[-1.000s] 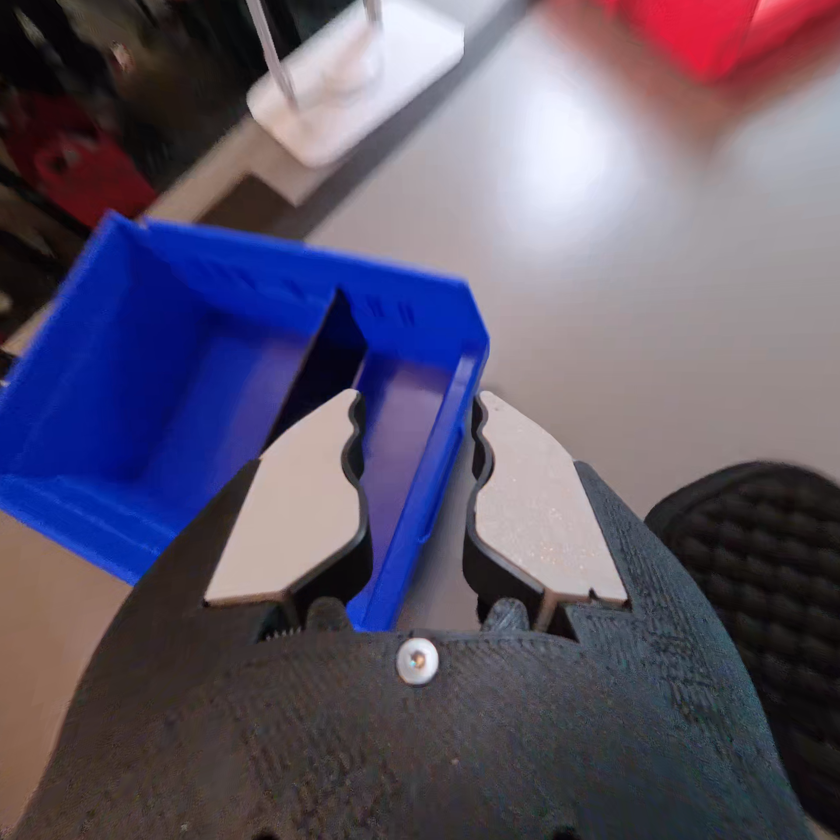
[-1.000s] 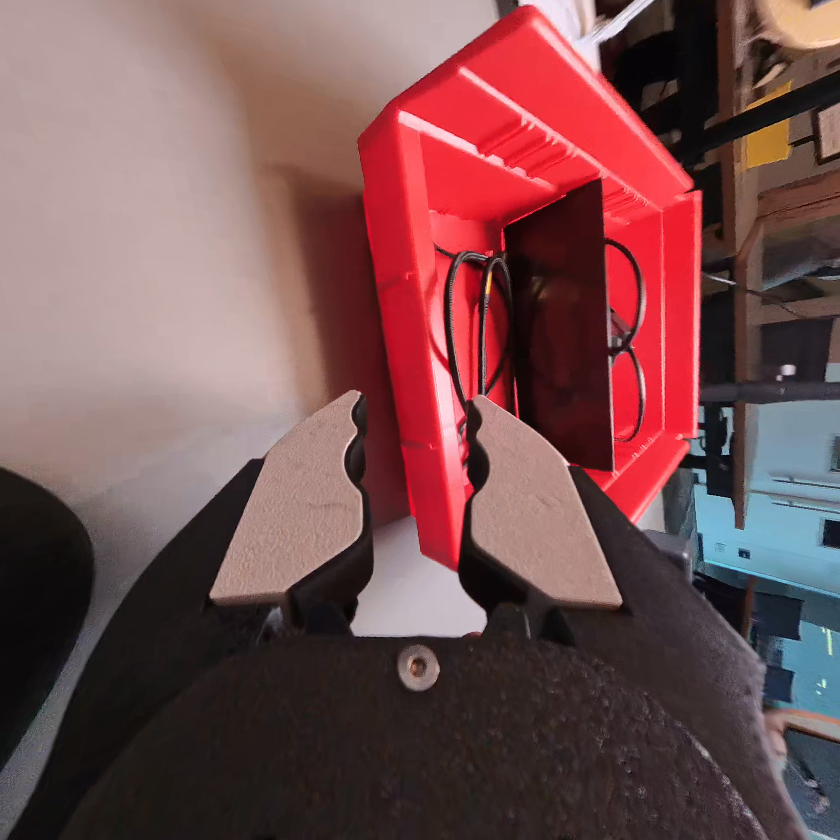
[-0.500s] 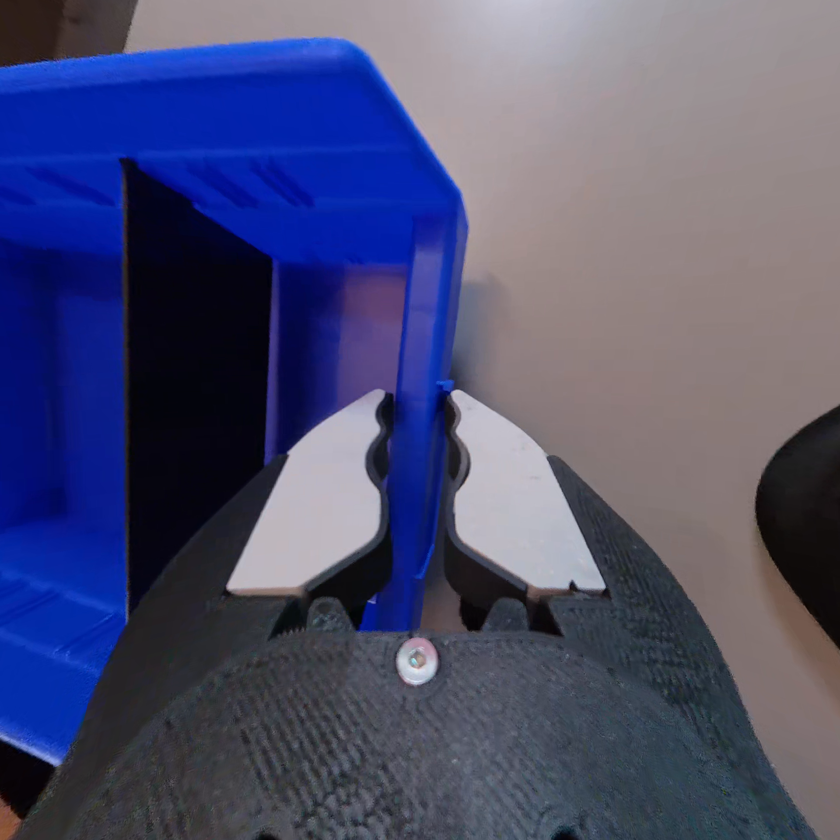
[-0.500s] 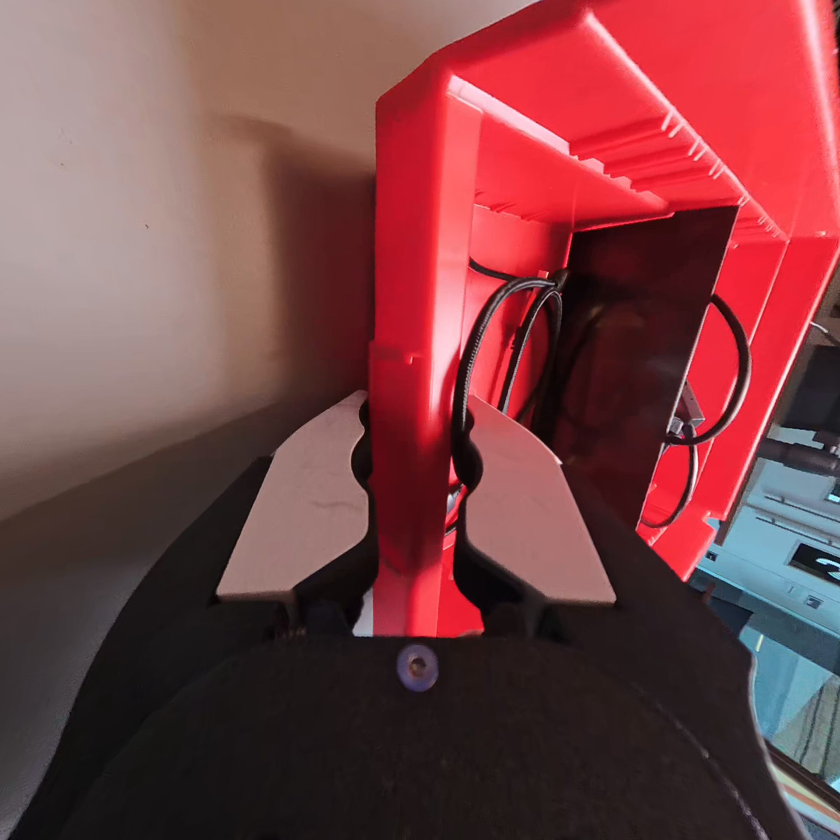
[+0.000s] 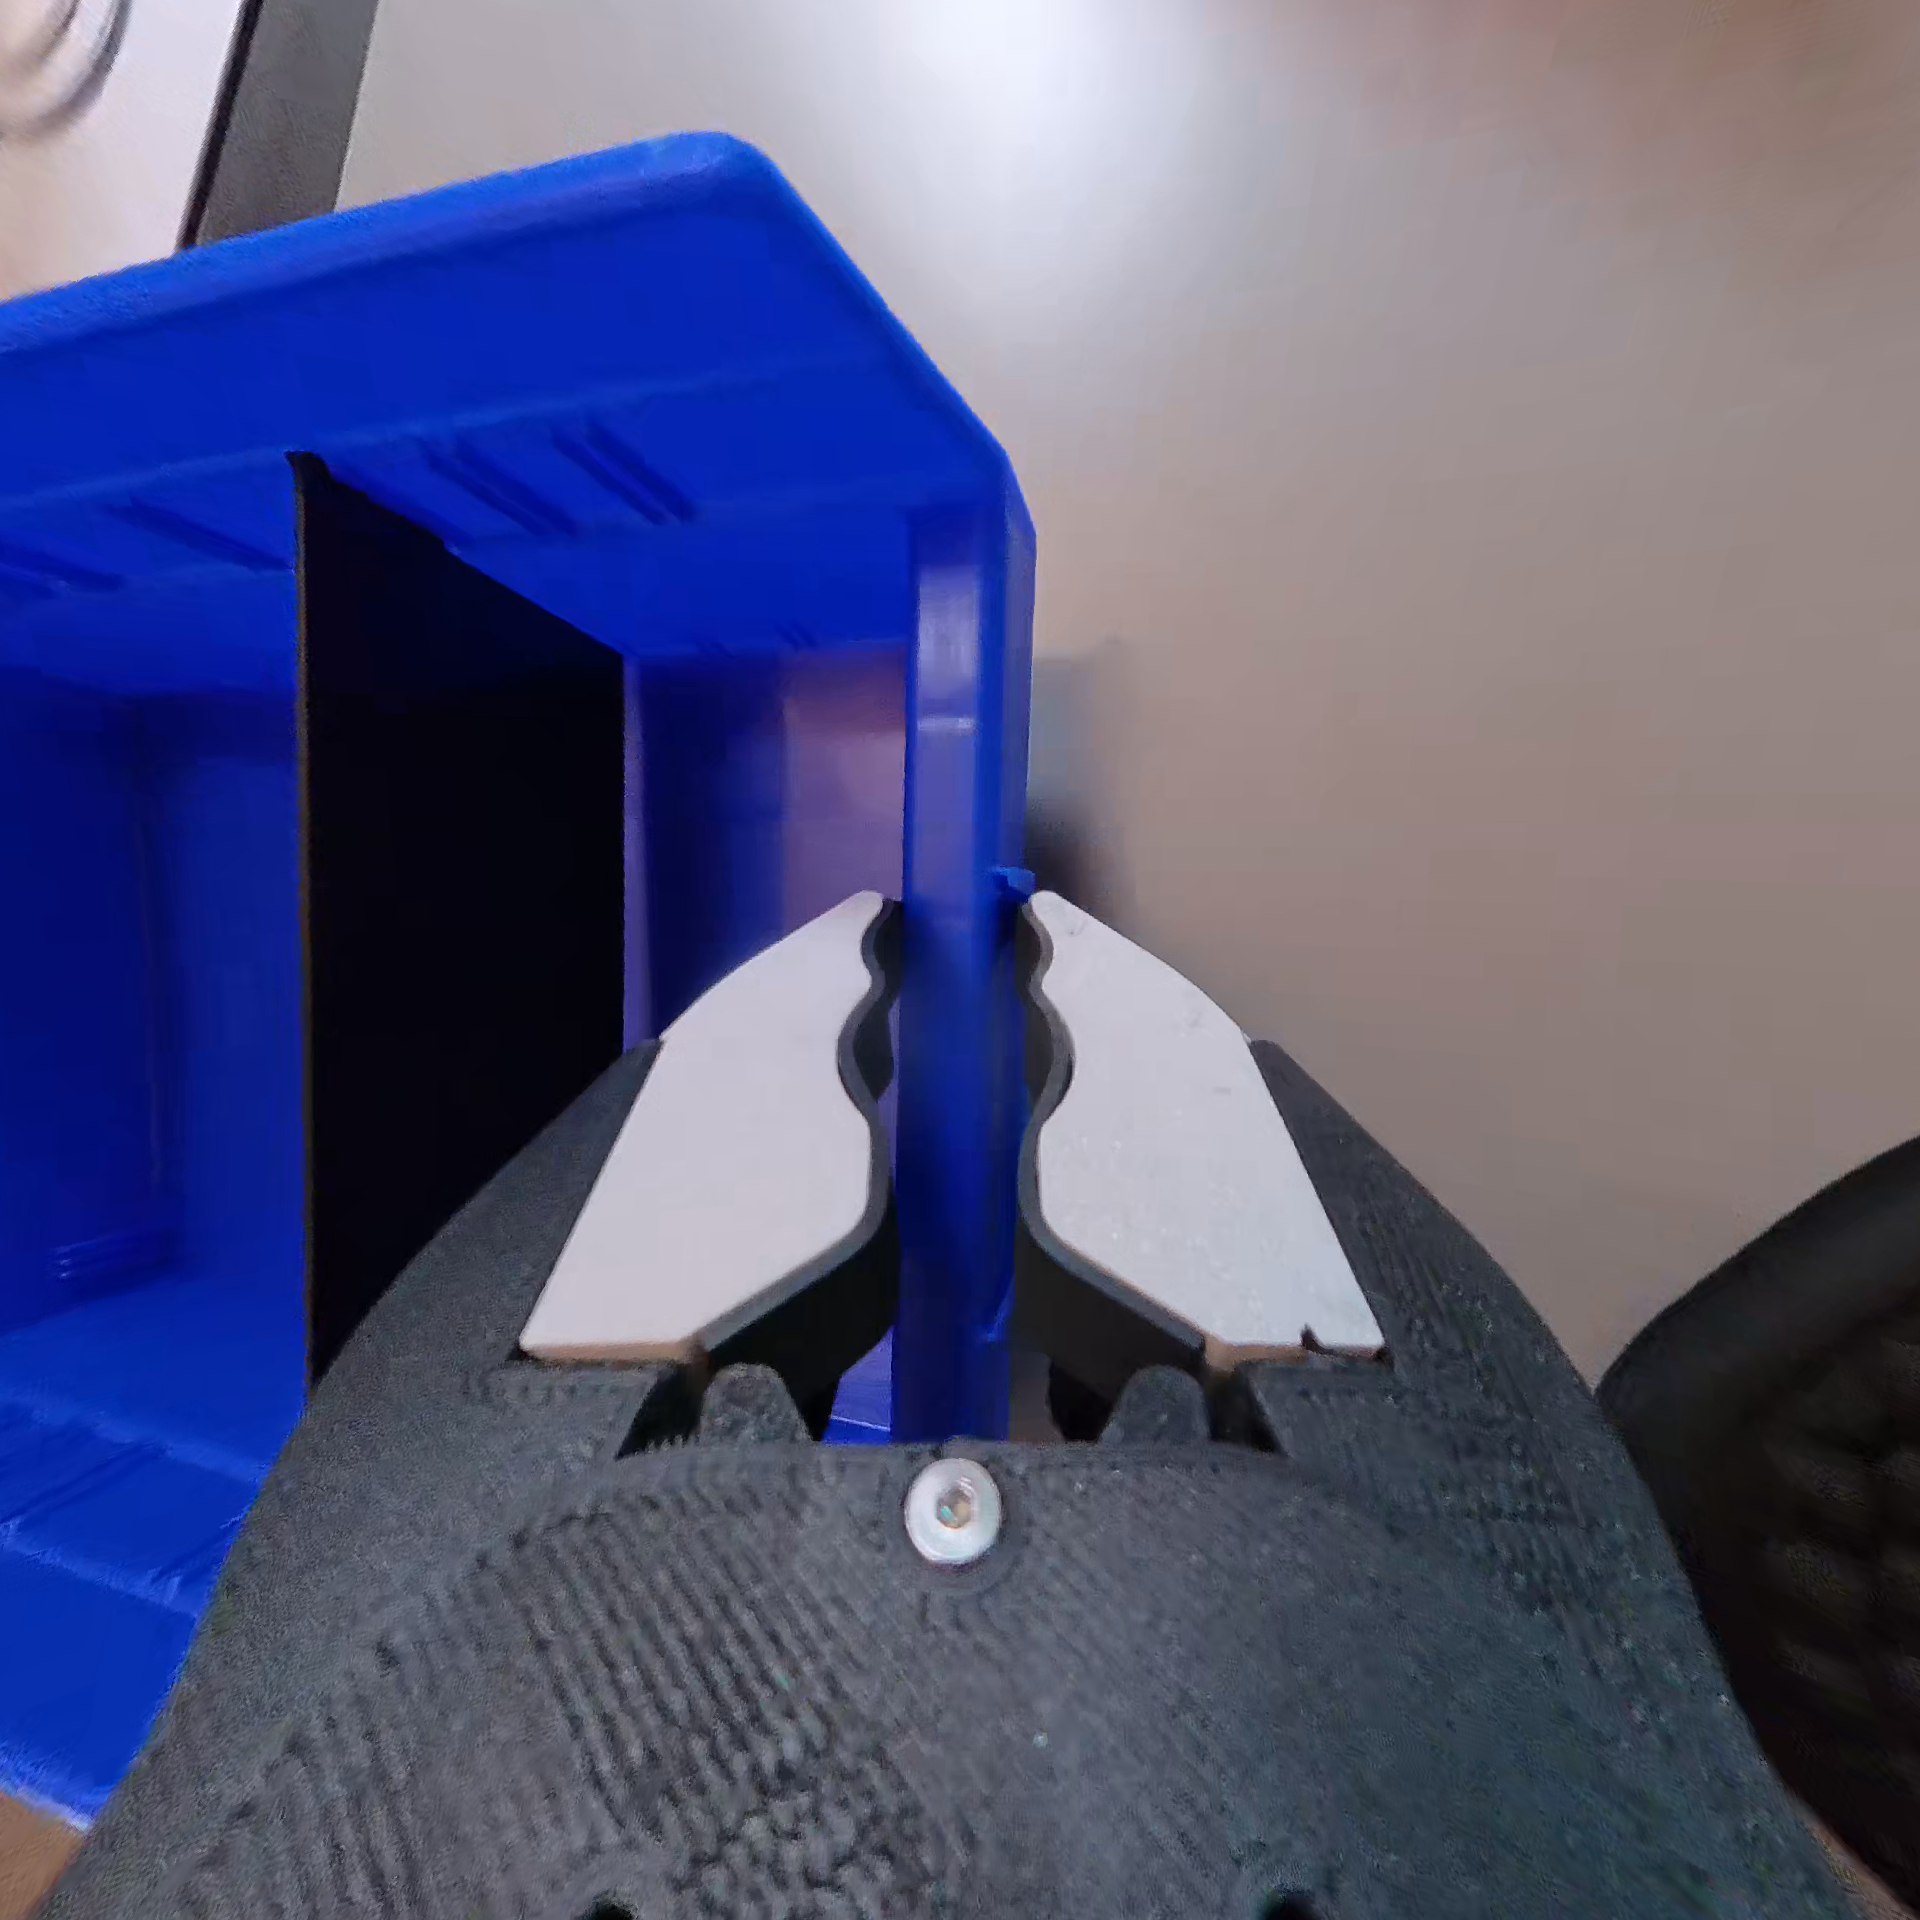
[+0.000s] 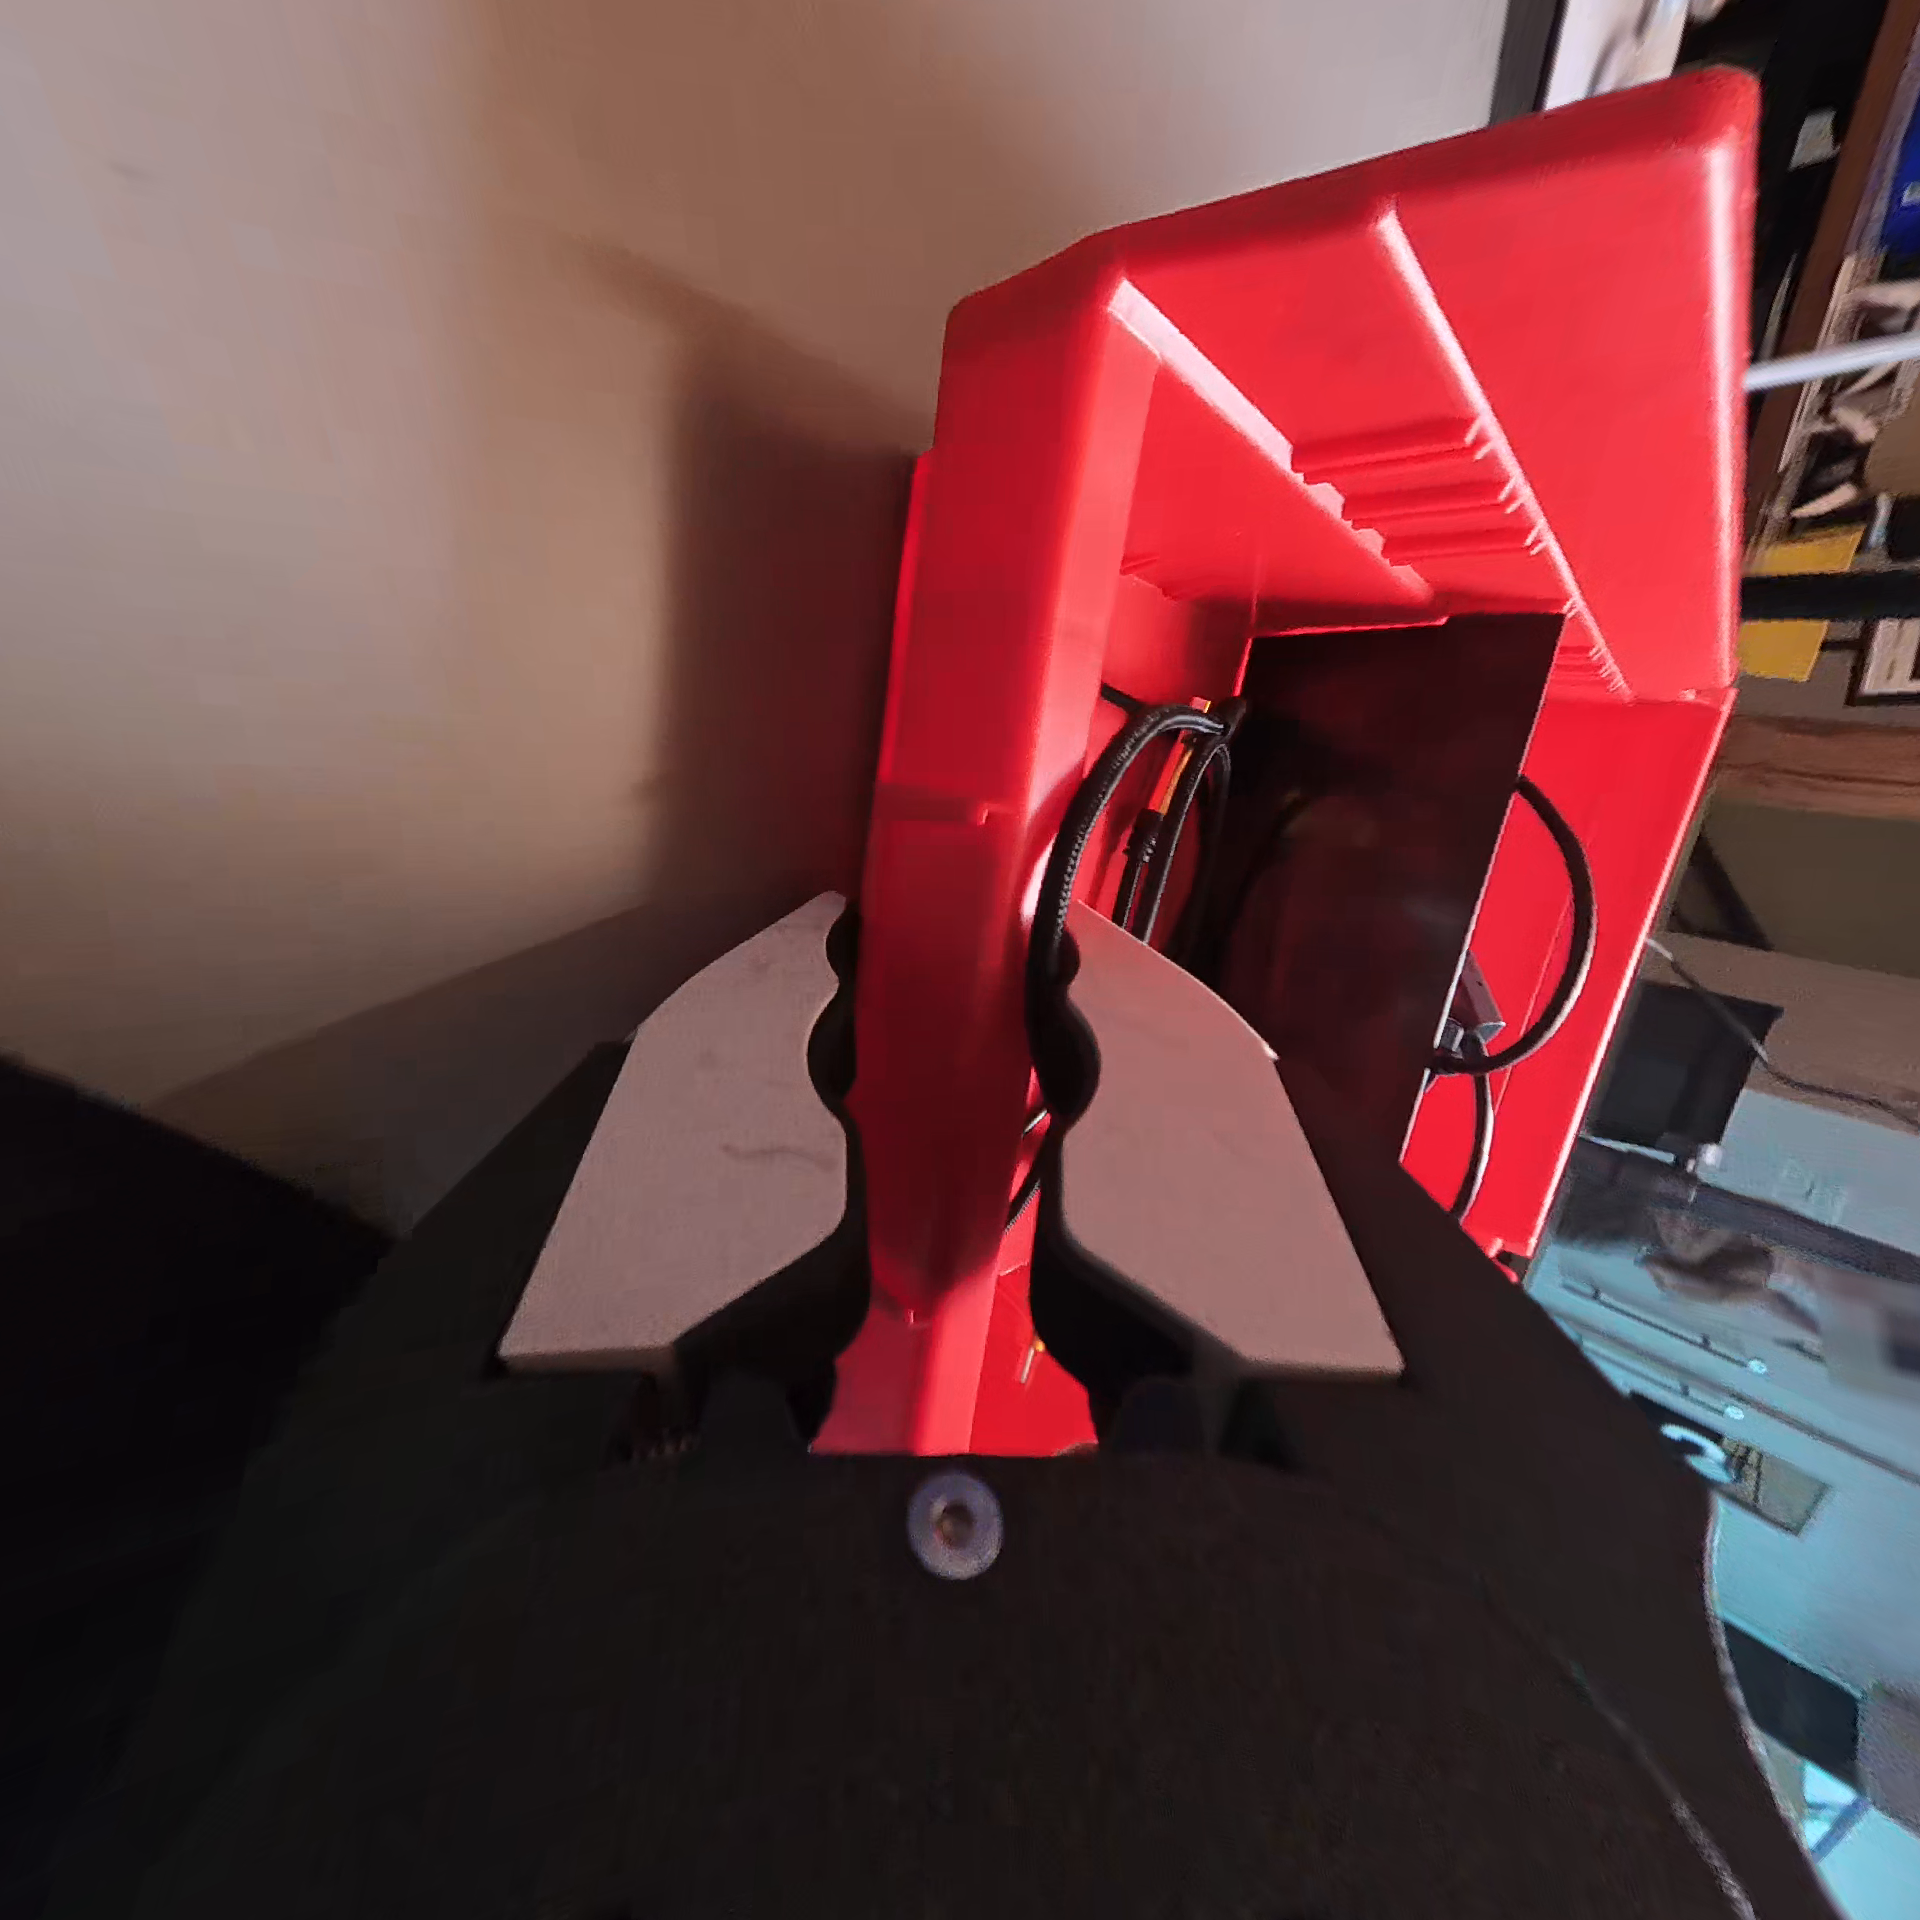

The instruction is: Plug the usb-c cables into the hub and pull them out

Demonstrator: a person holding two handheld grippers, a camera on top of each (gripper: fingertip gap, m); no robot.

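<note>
I see a beige table [image 5: 1455, 520] under both bins. My left gripper [image 5: 954, 914] is clenched on the side wall of the blue bin [image 5: 520, 343], which has a dark divider [image 5: 457, 883]. My right gripper [image 6: 951, 925] grasps the red bin [image 6: 1299, 343] by its wall; black cables [image 6: 1081, 831] lie coiled inside, either side of its divider [image 6: 1382, 831]. I cannot make out the hub.
</note>
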